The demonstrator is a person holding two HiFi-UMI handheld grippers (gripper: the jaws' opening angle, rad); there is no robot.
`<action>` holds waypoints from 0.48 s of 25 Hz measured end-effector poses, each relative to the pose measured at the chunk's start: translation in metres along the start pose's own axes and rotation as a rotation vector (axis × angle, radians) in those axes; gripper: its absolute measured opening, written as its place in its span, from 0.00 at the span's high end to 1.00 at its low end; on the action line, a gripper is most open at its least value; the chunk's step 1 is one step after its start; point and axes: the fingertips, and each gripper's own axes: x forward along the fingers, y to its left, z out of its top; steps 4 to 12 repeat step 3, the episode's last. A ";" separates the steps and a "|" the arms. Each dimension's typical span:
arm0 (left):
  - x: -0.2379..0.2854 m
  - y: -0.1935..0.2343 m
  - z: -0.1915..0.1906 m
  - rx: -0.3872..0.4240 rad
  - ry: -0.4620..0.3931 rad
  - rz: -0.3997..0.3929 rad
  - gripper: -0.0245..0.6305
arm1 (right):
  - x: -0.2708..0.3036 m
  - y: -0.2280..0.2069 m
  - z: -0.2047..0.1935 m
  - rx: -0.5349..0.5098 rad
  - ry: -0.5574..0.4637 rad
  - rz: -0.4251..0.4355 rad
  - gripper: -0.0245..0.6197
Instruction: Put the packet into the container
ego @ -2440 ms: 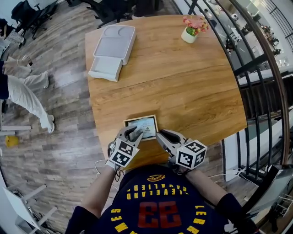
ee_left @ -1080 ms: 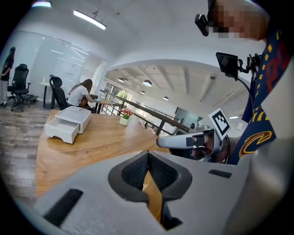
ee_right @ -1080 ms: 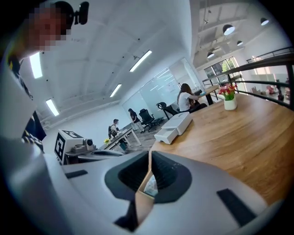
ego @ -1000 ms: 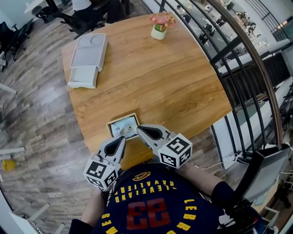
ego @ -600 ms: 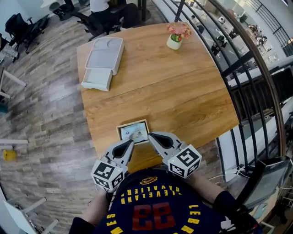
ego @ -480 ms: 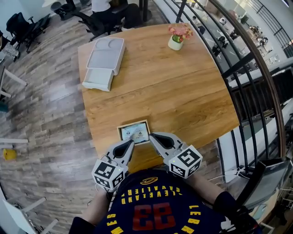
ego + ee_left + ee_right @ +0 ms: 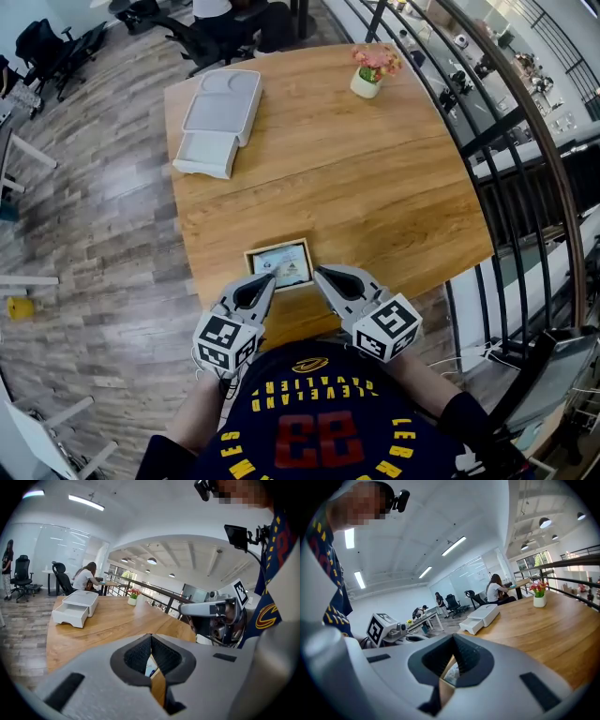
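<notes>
Packet (image 7: 279,265) lies flat on the table (image 7: 375,169). The white drawer container (image 7: 223,108) stands well beyond it, drawer open to receive it. Your left gripper (image 7: 266,282) and right gripper (image 7: 320,275) flank the packet, jaws together, gripping nothing.

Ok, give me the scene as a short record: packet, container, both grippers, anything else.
packet: flat on the table, at its near edge
container: white, far left corner, drawer pulled out
left gripper: shut, tip by the packet's near left corner
right gripper: shut, tip by the packet's near right corner
other: flower pot, far right corner
task: packet not yet in container
</notes>
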 end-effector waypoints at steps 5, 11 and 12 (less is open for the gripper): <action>0.009 0.010 -0.005 0.048 0.034 0.000 0.95 | -0.003 -0.004 0.007 -0.014 -0.015 -0.021 0.94; 0.009 0.010 -0.005 0.048 0.034 0.000 0.95 | -0.003 -0.004 0.007 -0.014 -0.015 -0.021 0.94; 0.009 0.010 -0.005 0.048 0.034 0.000 0.95 | -0.003 -0.004 0.007 -0.014 -0.015 -0.021 0.94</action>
